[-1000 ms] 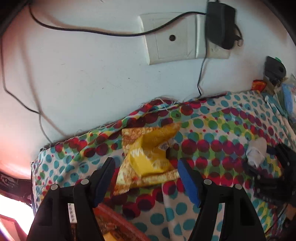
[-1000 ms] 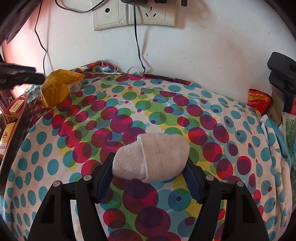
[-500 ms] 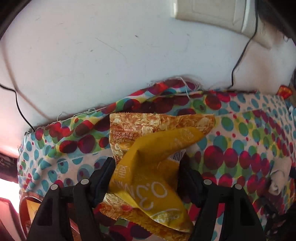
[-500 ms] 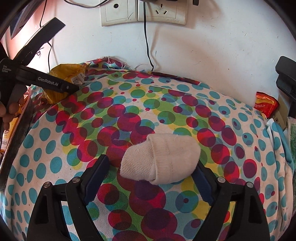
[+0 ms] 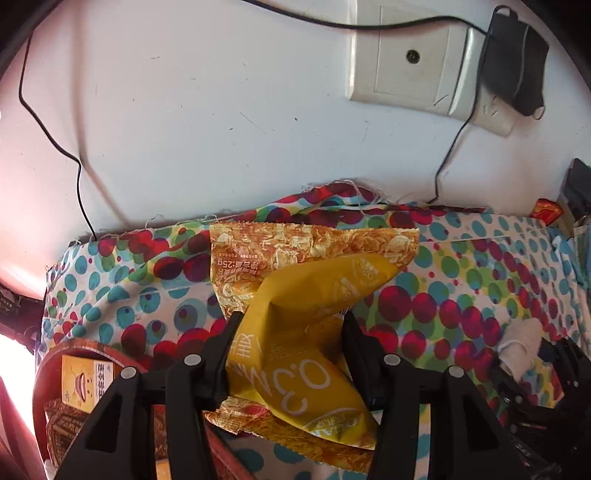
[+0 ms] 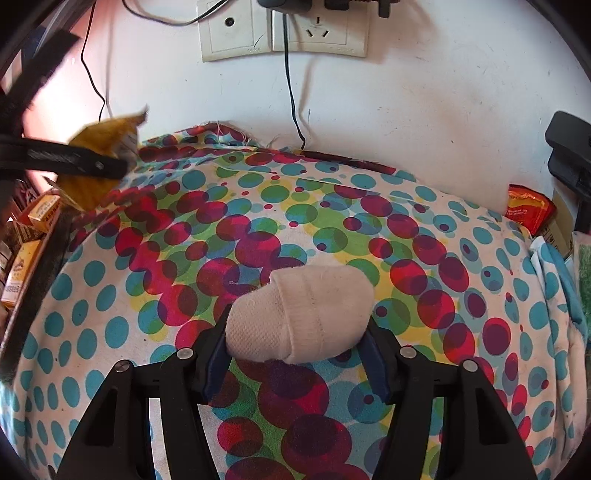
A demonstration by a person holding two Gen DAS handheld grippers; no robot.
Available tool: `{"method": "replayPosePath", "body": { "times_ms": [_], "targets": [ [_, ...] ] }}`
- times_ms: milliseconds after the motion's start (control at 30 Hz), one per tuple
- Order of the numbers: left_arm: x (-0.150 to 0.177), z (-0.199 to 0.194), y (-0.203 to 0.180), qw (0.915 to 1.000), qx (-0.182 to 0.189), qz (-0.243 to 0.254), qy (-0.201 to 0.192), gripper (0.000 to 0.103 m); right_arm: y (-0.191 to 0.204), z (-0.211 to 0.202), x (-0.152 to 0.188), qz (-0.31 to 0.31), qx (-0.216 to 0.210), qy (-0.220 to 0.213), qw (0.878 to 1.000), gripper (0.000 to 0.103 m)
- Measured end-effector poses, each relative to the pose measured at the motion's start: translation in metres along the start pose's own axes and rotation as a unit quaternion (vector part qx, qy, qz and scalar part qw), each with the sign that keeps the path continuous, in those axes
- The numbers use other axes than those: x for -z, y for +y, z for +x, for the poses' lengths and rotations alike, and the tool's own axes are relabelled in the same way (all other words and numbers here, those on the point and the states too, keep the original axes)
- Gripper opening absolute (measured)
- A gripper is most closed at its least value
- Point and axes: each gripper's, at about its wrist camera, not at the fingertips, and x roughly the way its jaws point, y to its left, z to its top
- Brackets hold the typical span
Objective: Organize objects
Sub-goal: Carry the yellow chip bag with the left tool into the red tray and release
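Note:
A yellow snack packet [image 5: 314, 295] lies crumpled on a second, orange-printed packet [image 5: 295, 240] near the wall, on the dotted cloth [image 5: 443, 295]. My left gripper [image 5: 290, 325] straddles the yellow packet. Its jaws are closing, and both pads pinch the packet's folded middle. In the right wrist view a rolled white sock [image 6: 314, 306] rests on the cloth [image 6: 258, 221]. My right gripper [image 6: 297, 332] is closing, with a pad pressed to each end of the sock. That view also shows the yellow packet [image 6: 99, 136] at far left.
A round reddish tray [image 5: 74, 347] with small boxes [image 5: 81, 380] sits at the cloth's left edge. The white wall, its sockets [image 6: 280, 33] and hanging cables [image 6: 291, 92] stand close behind. A red packet [image 6: 528, 206] and a black object [image 6: 569, 147] are at the right.
My left gripper came down over the yellow packet and its jaws narrowed onto it. My right gripper's jaws widened, then narrowed against the sock; it stayed in place.

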Motion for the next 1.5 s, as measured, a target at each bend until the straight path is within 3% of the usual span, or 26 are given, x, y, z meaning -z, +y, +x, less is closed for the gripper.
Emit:
{"method": "replayPosePath", "body": {
  "times_ms": [333, 700, 1033, 1200, 1500],
  "targets": [
    [0.018, -0.047, -0.010, 0.9977, 0.063, -0.010, -0.022, 0.051, -0.001, 0.000, -0.002, -0.003, 0.007, 0.001, 1.000, 0.059],
    [0.047, -0.113, -0.026, 0.9956, 0.074, 0.009, -0.057, 0.051, -0.003, -0.001, -0.006, -0.002, 0.007, 0.003, 1.000, 0.063],
    [0.097, -0.167, 0.018, 0.9975, 0.038, -0.010, -0.059, 0.051, -0.004, 0.000, -0.005, -0.001, 0.009, 0.003, 1.000, 0.064],
    [0.121, -0.191, 0.056, 0.9975, -0.003, -0.035, -0.062, 0.051, -0.005, 0.000, -0.006, -0.001, 0.010, 0.004, 1.000, 0.066],
    [0.156, -0.194, 0.125, 0.9922, -0.047, -0.108, -0.040, 0.051, -0.006, 0.000, -0.007, 0.003, 0.014, 0.005, 1.000, 0.069]
  ]
}}
